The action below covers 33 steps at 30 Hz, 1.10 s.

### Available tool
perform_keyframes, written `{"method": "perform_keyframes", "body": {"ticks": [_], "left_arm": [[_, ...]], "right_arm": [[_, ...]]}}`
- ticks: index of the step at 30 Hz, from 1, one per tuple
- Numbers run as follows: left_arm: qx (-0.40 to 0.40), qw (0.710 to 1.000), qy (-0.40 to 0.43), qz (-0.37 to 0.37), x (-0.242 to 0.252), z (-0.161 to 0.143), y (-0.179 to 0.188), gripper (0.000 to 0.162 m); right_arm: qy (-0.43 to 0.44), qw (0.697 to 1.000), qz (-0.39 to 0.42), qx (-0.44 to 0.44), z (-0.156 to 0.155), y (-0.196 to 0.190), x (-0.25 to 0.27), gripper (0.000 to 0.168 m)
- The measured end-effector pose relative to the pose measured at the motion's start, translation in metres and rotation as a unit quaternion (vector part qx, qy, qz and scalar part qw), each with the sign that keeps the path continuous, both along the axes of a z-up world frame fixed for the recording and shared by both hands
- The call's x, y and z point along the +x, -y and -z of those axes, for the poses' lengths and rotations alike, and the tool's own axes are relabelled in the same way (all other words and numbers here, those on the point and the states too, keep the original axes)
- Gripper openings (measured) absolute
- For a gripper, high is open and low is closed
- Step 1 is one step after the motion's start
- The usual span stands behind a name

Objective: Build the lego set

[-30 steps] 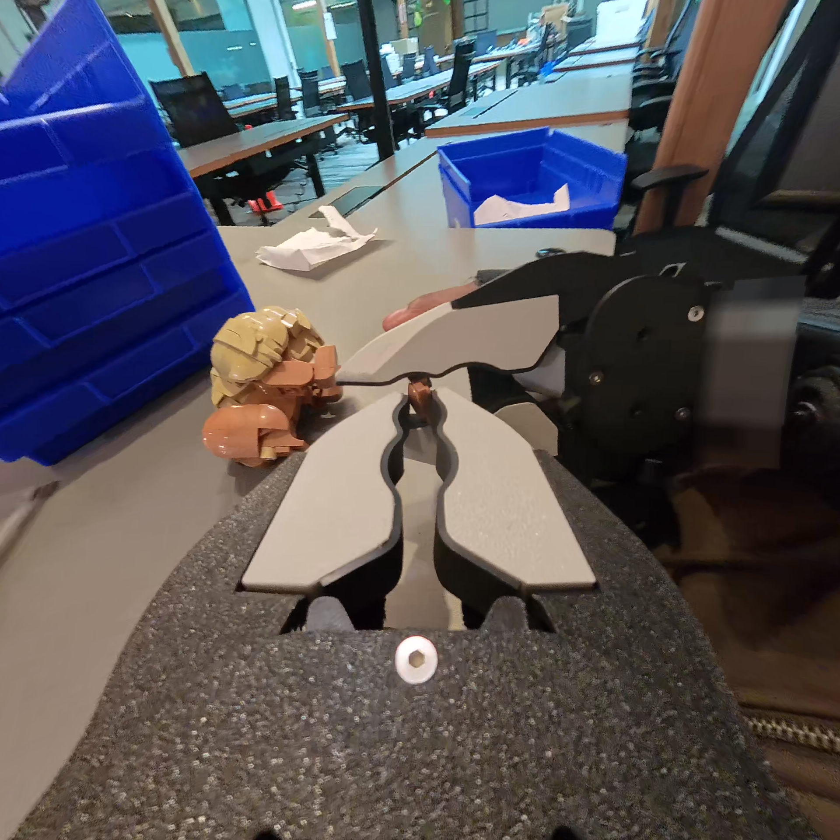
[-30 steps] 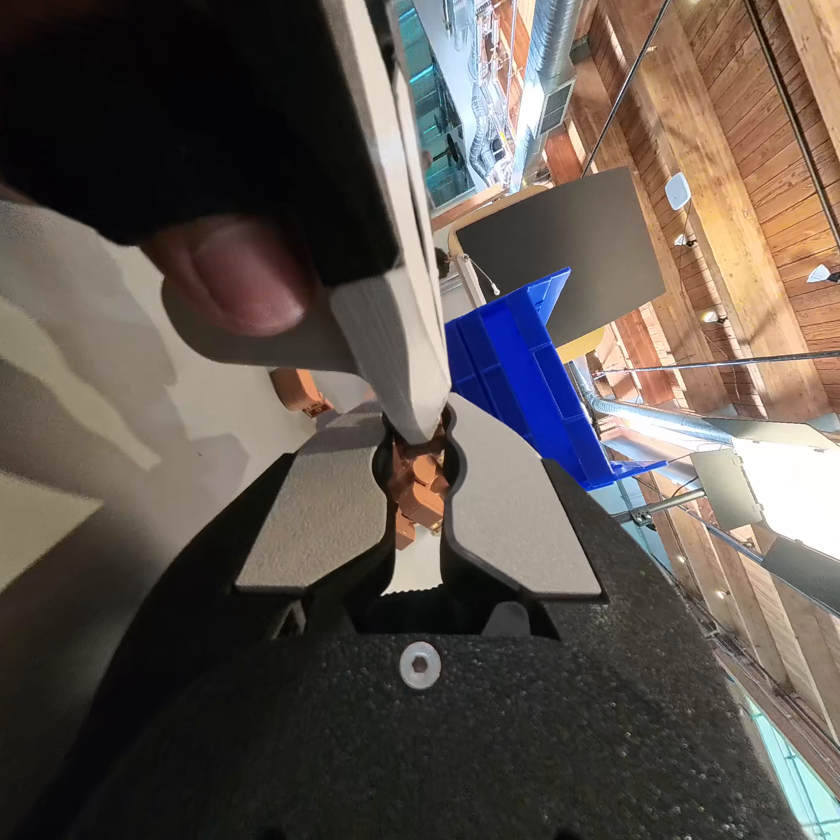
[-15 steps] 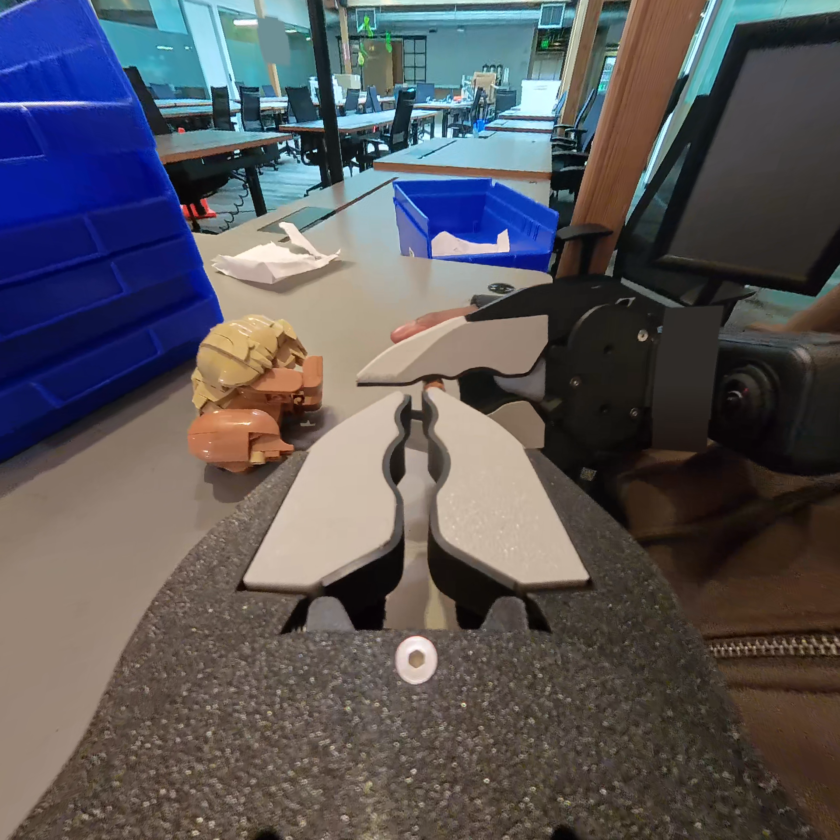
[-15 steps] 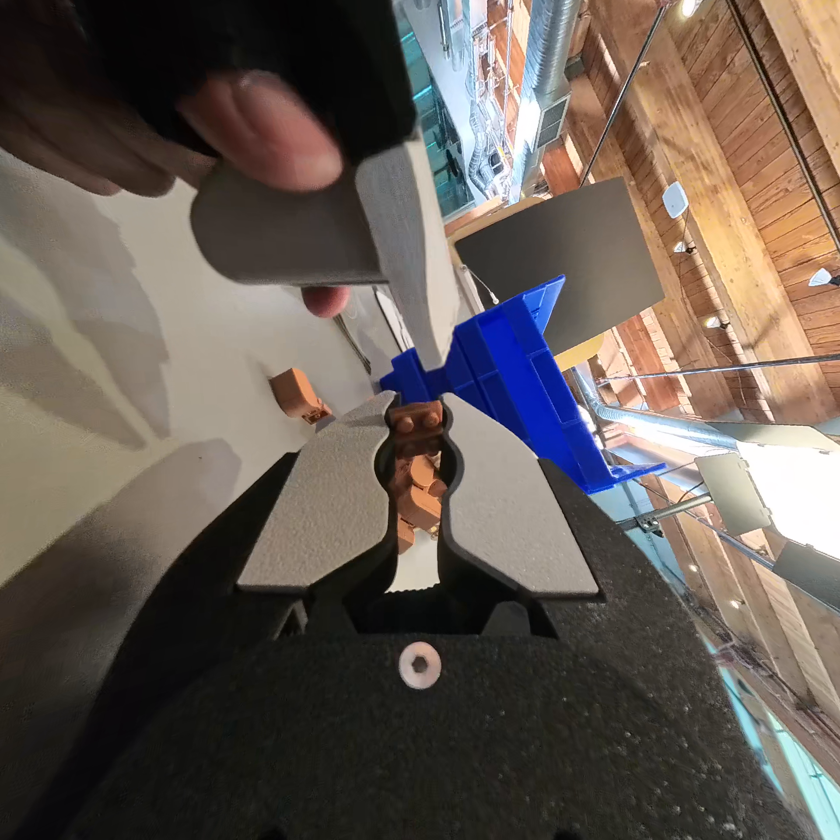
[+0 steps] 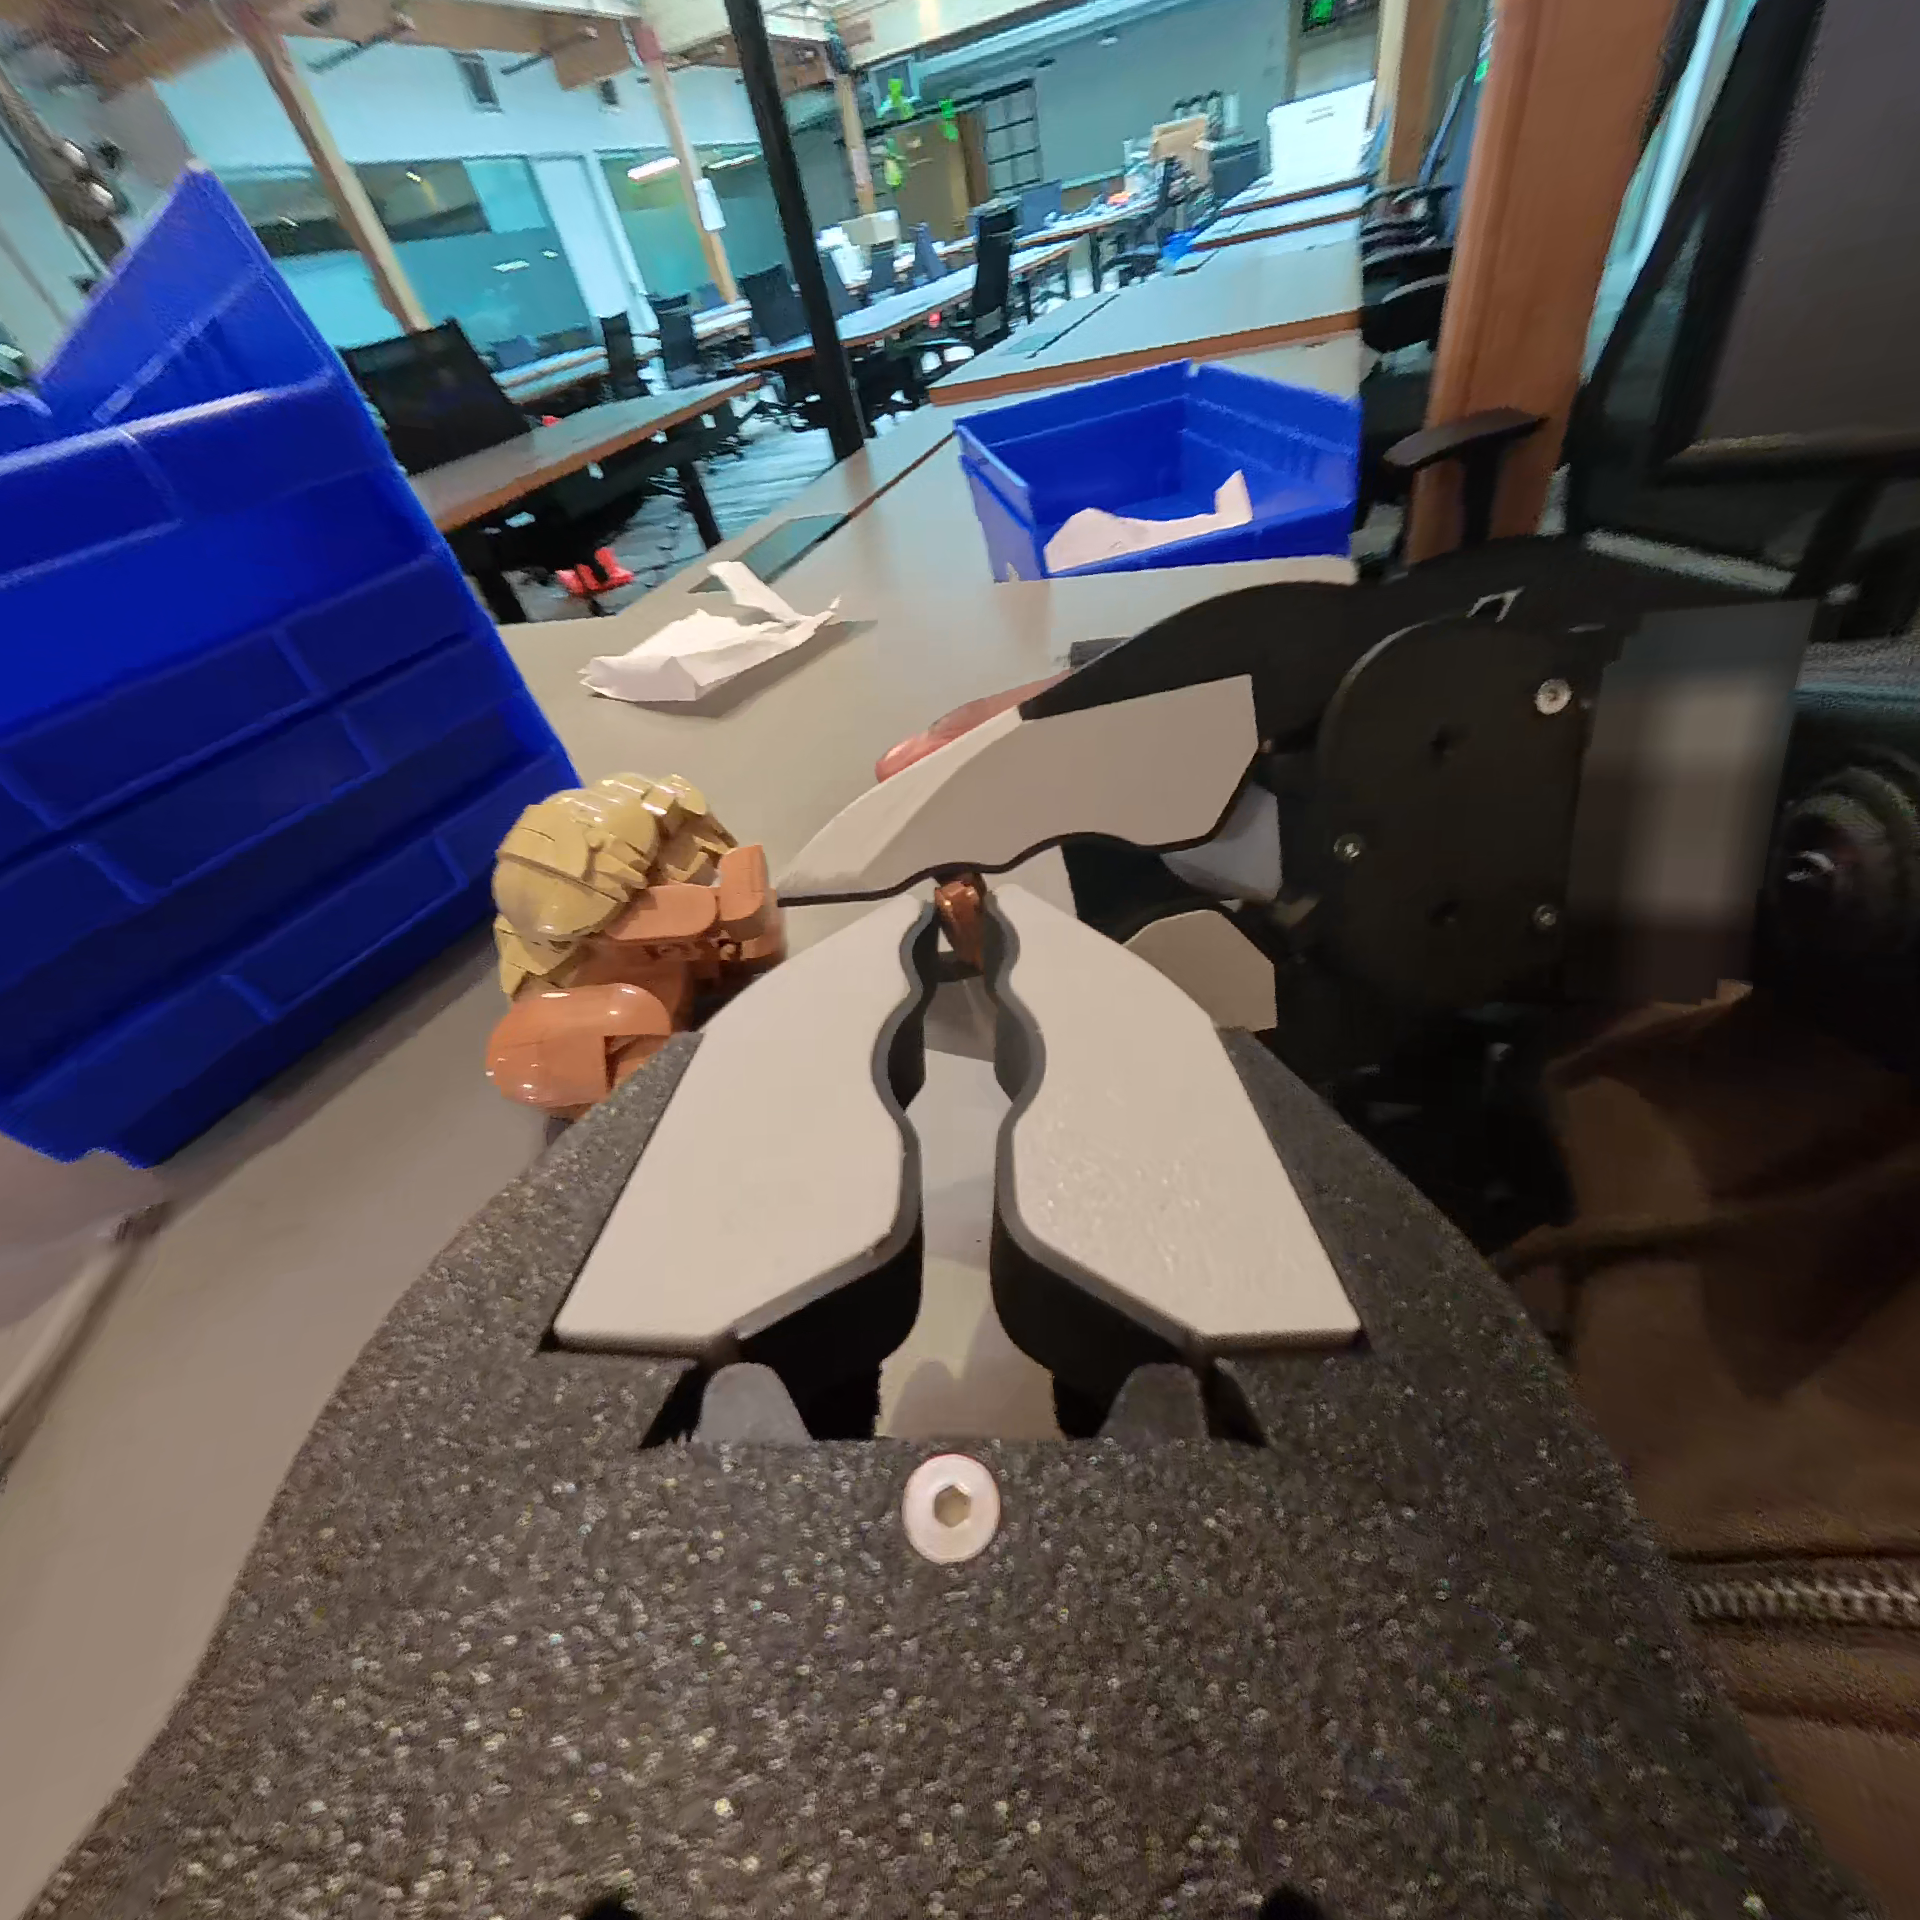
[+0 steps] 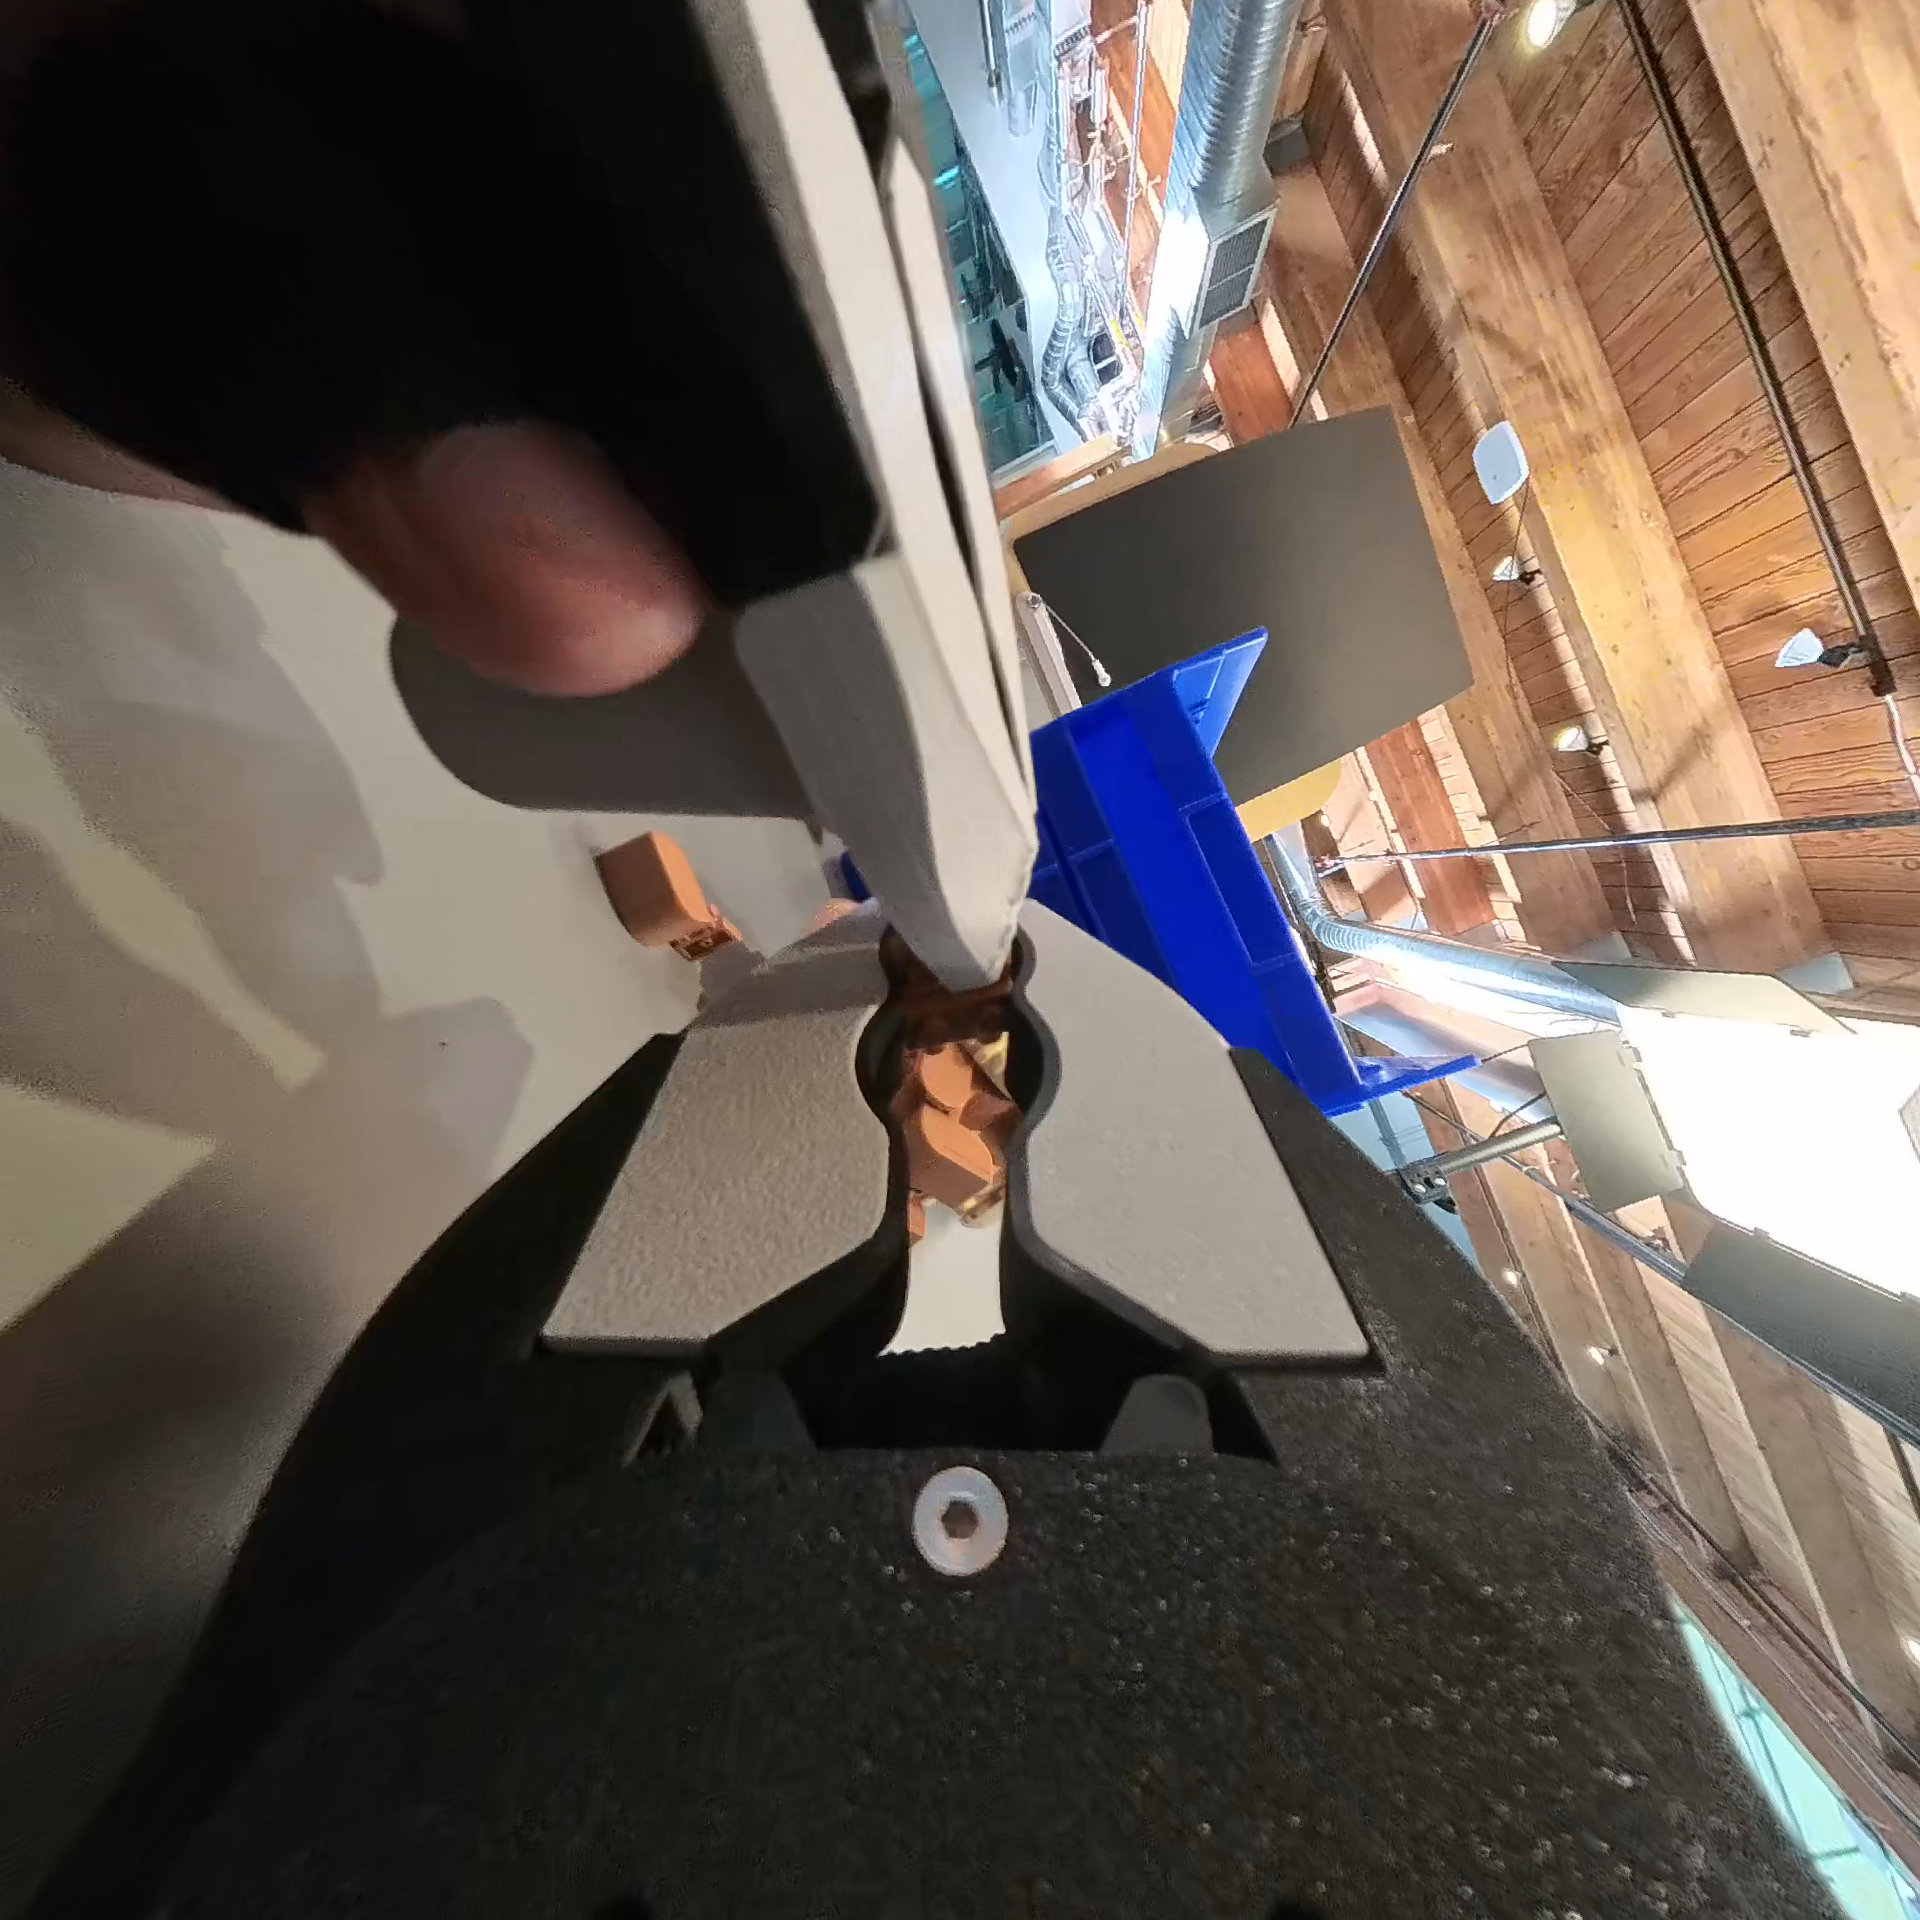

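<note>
The right gripper (image 6: 961, 971) is clenched on a small reddish-brown lego sub-assembly (image 6: 951, 1117), held above the grey tabletop (image 5: 312, 1226). The left gripper (image 5: 961, 920), its grey fingers nearly closed, meets that piece at its tips (whether it actually grips is unclear). A tan-and-brown lego figure (image 5: 613, 930) rests on the table just left of both, beside a blue plastic bin (image 5: 208, 748).

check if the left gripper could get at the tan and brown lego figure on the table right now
Probably not: the left gripper is shut on a small brown piece. The lego figure sits unblocked just left of it.
</note>
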State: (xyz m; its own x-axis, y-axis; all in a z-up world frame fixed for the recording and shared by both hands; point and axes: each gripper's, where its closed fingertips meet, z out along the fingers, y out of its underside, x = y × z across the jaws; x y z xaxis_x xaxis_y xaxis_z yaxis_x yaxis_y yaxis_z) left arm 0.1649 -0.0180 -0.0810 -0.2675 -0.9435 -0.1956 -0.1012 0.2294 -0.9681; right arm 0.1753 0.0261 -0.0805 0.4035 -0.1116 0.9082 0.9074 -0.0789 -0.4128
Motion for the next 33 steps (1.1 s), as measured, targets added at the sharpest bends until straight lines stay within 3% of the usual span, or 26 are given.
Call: {"method": "perform_keyframes", "body": {"ticks": [13, 23, 33], "left_arm": [[0.202, 0.979, 0.032, 0.004, -0.0023, 0.0025, 0.0002, 0.006], [0.096, 0.994, -0.005, -0.052, 0.0019, 0.0049, -0.0028, 0.010], [0.170, 0.985, 0.014, -0.028, 0.0025, 0.0052, -0.0005, 0.007]], "right_arm": [[0.018, 1.000, -0.001, -0.001, 0.0028, 0.0014, -0.0028, 0.014], [0.025, 0.999, 0.020, 0.001, 0.0031, 0.0004, 0.0014, 0.014], [0.022, 1.000, 0.014, -0.003, 0.0050, 0.0021, -0.0004, 0.014]]}}
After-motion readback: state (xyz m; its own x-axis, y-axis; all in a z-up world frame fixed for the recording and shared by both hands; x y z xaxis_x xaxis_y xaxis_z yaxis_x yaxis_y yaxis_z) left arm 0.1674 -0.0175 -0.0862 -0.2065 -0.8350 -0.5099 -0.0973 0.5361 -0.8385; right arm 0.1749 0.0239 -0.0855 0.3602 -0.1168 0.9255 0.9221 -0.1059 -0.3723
